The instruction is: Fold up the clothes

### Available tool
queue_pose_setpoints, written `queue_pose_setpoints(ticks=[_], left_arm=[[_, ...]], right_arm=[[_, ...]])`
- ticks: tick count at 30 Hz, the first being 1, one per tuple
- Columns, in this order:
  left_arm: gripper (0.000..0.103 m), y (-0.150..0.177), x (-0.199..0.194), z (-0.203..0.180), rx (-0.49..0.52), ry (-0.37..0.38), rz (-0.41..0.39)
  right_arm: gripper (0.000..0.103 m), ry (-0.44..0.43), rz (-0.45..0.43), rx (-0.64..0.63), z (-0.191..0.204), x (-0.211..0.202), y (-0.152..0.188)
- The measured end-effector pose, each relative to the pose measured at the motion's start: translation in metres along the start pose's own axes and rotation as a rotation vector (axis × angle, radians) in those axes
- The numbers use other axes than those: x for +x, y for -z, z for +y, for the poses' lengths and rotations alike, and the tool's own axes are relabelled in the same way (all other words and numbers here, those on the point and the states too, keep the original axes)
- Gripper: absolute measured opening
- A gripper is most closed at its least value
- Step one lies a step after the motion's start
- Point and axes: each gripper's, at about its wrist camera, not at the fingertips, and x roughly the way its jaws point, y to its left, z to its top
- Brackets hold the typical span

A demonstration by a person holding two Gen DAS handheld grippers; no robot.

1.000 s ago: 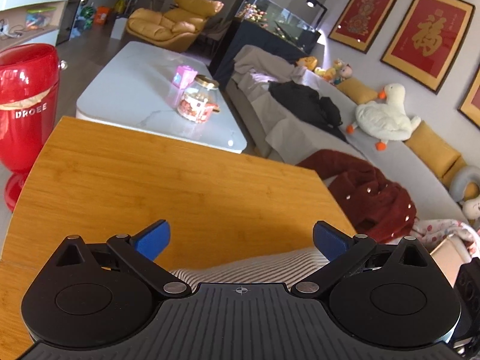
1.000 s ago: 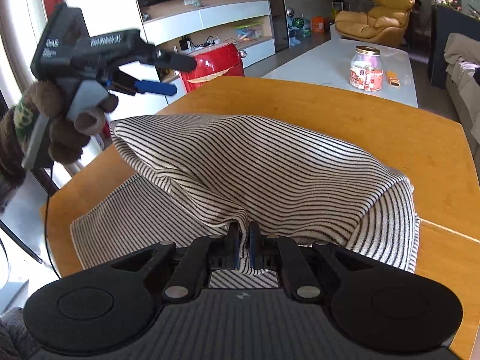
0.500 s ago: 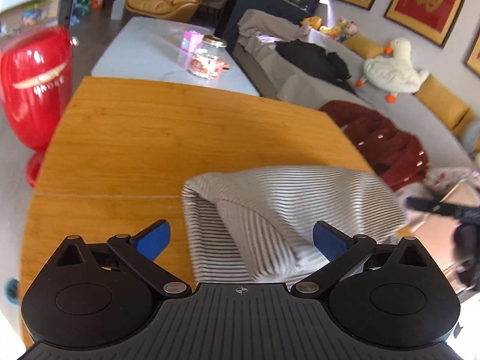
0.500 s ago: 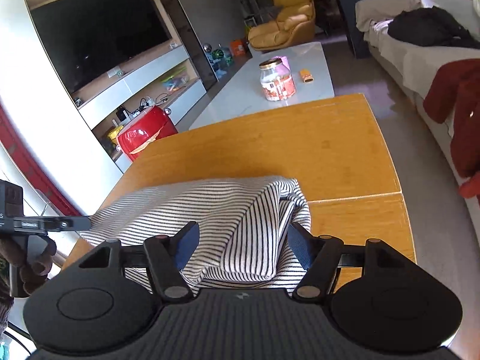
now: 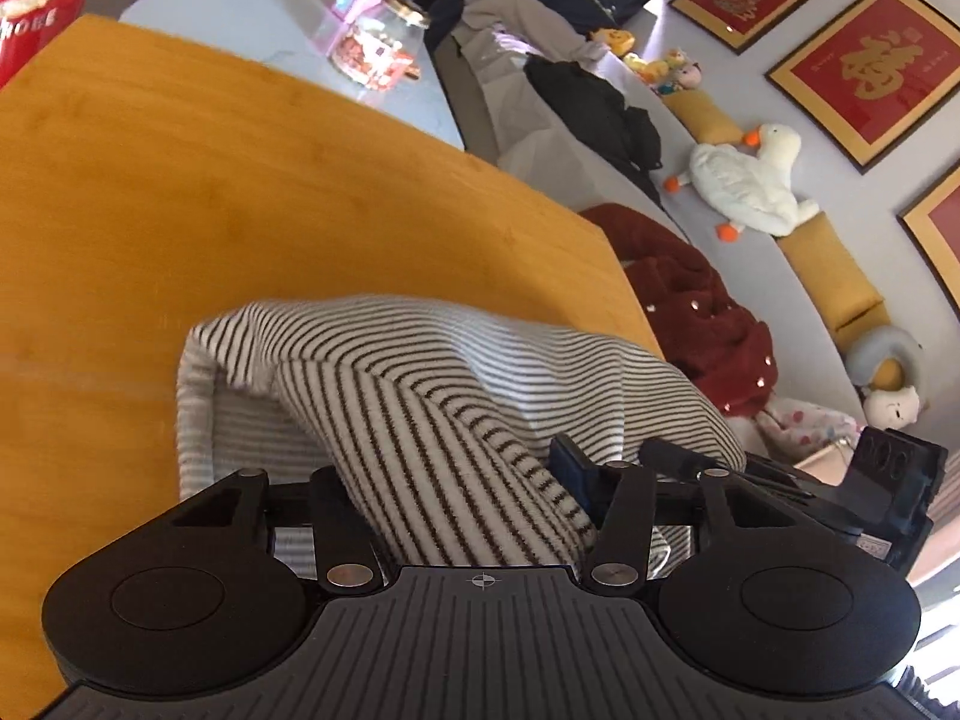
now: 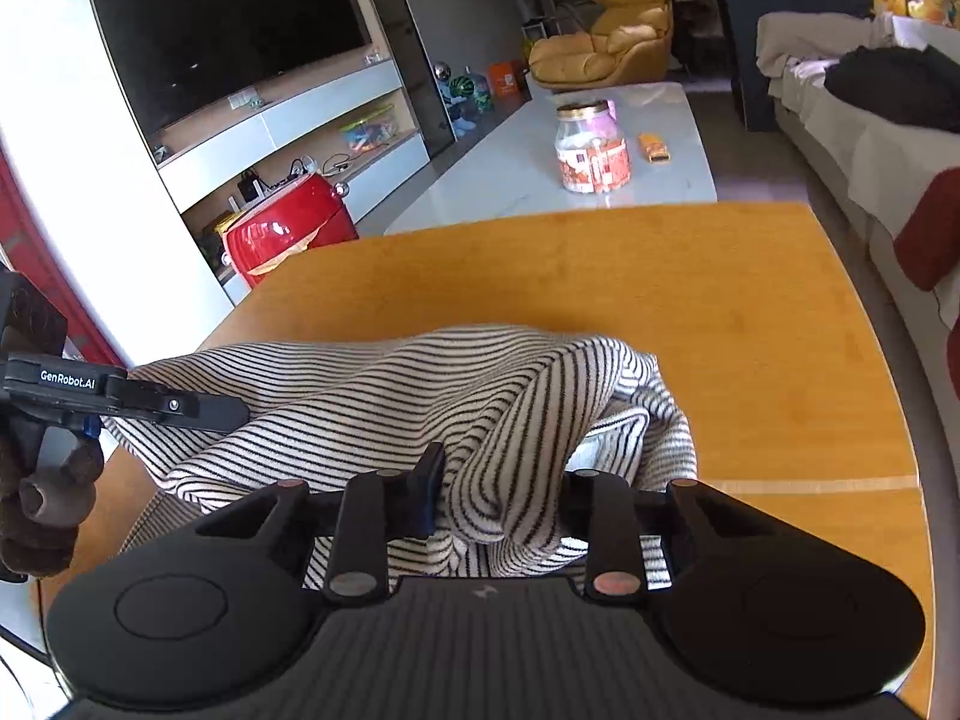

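Striped garment point(image 6: 372, 420) is lying bunched in a loose heap on the wooden table point(image 6: 690, 300), toward the near edge, with one fold humping up between both sets of tongs. Left gripper point(image 5: 456, 486) has just been closing: a thick ridge of the cloth is sitting between its fingers and appears pinched, though the left finger is buried under the fabric and only the blue right pad point(image 5: 567, 468) is showing. Right gripper point(image 6: 498, 492) has also just been closing, and a rolled fold is wedged in its gap; its left finger point(image 6: 429, 489) is pressing the cloth, while the right one is hiding behind the fold, so full contact is hard to confirm. In the right wrist view, the other tool is reaching in from the left edge, carried by a gloved hand point(image 6: 42, 516) that the frame is cutting off. Beyond the far table edge a white coffee table point(image 6: 516, 180) is carrying a jar point(image 6: 591, 147). A red appliance point(image 6: 288, 234) is standing off the far left corner. A dark red garment point(image 5: 690, 312) is draping the sofa point(image 5: 798, 312) past the right edge, near a plush goose point(image 5: 744, 180).
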Motion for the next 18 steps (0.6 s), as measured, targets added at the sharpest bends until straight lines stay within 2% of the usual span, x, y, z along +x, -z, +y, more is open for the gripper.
queue_pose_setpoints(ticks=[3,6,13,18], left_arm=[[0.045,-0.028,-0.005,-0.010,0.038,-0.027,-0.047],[0.045,-0.027,-0.024,-0.020,0.076,-0.011,-0.072],[0.045,0.032,-0.047,-0.019,0.064,0.019,-0.040],[0.045,0.062,-0.054,-0.014,0.050,0.020,-0.026]], right_arm=[[0.026,-0.014,-0.041,0.018,-0.002,-0.002,-0.022],[0.026,-0.055,-0.069,0.012,-0.002,-0.024,-0.018],[0.026,-0.070,-0.027,0.002,0.000,-0.054,0.019],[0.026,-0.078,-0.014,0.059,-0.006,-0.057,0.038]])
